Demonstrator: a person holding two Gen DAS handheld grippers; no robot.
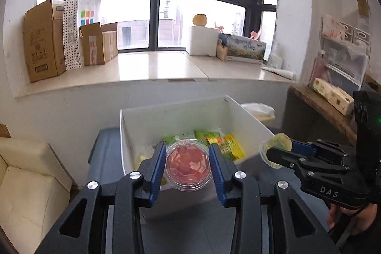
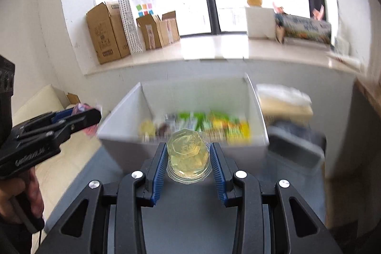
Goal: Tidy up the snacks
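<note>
Above the white bin's [image 1: 133, 135] near wall: two jelly cups, one per gripper. Left gripper [image 1: 187, 160] jaws clamped on red jelly cup [image 1: 187, 167]; right gripper [image 2: 188, 157] jaws clamped on yellow jelly cup [image 2: 188, 156]. Snack packets [image 1: 221, 142] fill bin's far side, count blurred. Gray counter [image 1: 107, 154] around bin is bare.

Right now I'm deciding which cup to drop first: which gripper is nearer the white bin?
Left. The left gripper holds the red cup over the bin's near wall; the right gripper, with the yellow cup, hangs outside its right wall.
</note>
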